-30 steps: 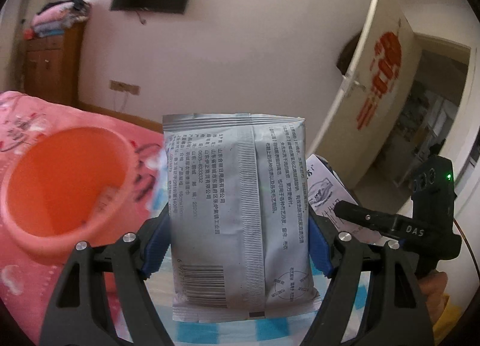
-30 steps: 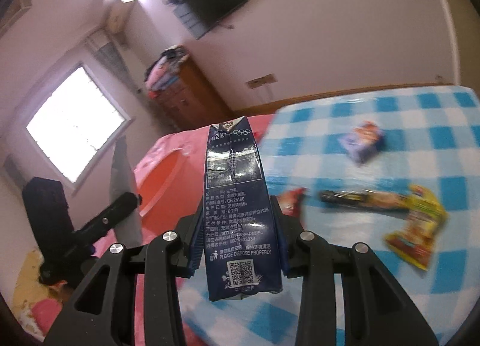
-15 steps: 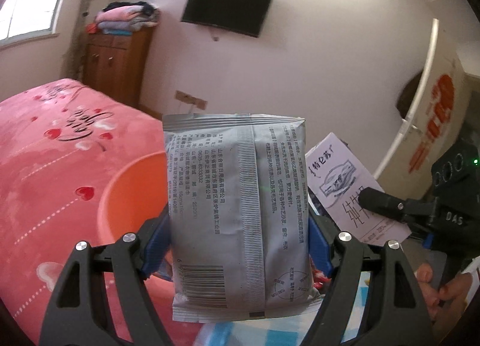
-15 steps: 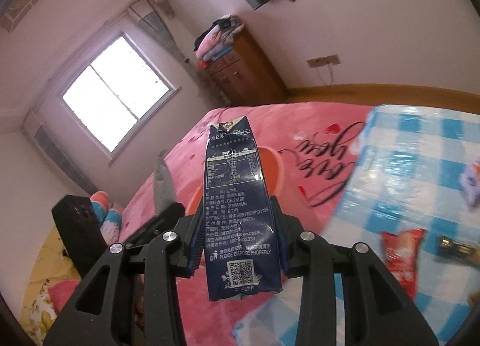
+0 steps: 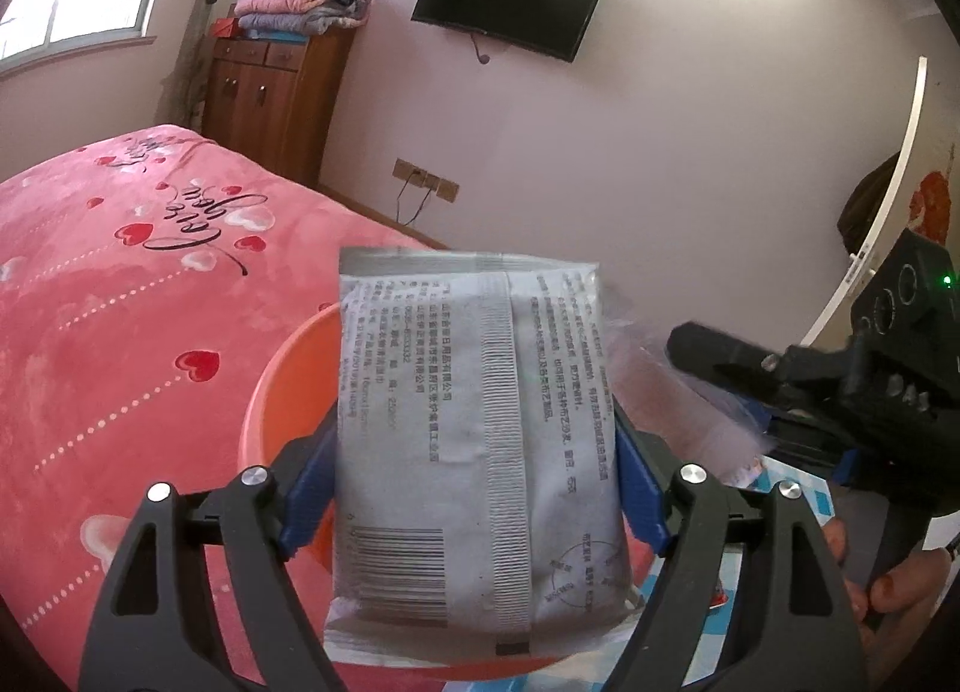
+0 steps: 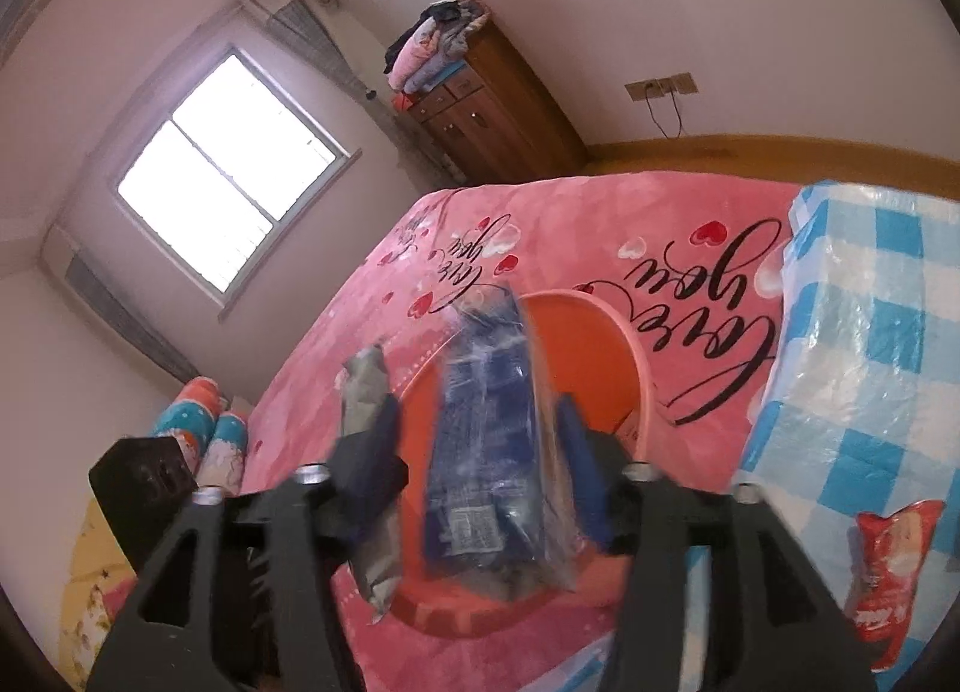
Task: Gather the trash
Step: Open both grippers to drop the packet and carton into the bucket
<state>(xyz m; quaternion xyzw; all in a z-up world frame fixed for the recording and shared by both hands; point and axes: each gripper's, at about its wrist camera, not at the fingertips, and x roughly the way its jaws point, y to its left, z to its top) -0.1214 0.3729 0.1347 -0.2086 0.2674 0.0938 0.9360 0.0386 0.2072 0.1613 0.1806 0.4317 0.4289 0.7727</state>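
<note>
— What did the left gripper (image 5: 474, 458) have?

— A silver pouch (image 5: 474, 422), printed side toward the camera, barcode at the bottom. The blue pads pinched it by its two side edges and it stood upright between them.

— And where was it?

— Over the orange basin (image 5: 282, 368). The basin's rim showed behind and below the pouch, on both sides of it.

— What carried the basin?

— The pink blanket (image 5: 120, 302) with the hearts and black lettering. The basin sat close to the blanket's right edge, just beside the blue checked cloth (image 6: 870, 332).

— The right gripper (image 6: 480, 440)?

— Its jaws were spread. A blue carton (image 6: 486, 452) stood between the fingers, heavily blurred. A clear gap showed between it and the left finger. I could not tell whether the right finger touched it.

— Was the carton over the basin as well?

— Yes. In the right wrist view the orange inside filled the space behind it, and the rim curved round to its right.

— Were the two grippers close?

— Side by side. From the right one, the pouch appeared edge-on just to the left of the carton. From the left one, the carton was only a pale smear at the right tool's tips.

— Other trash?

— A red packet (image 6: 888, 560) lay on the checked cloth, near its left edge, well apart from the basin.
</note>
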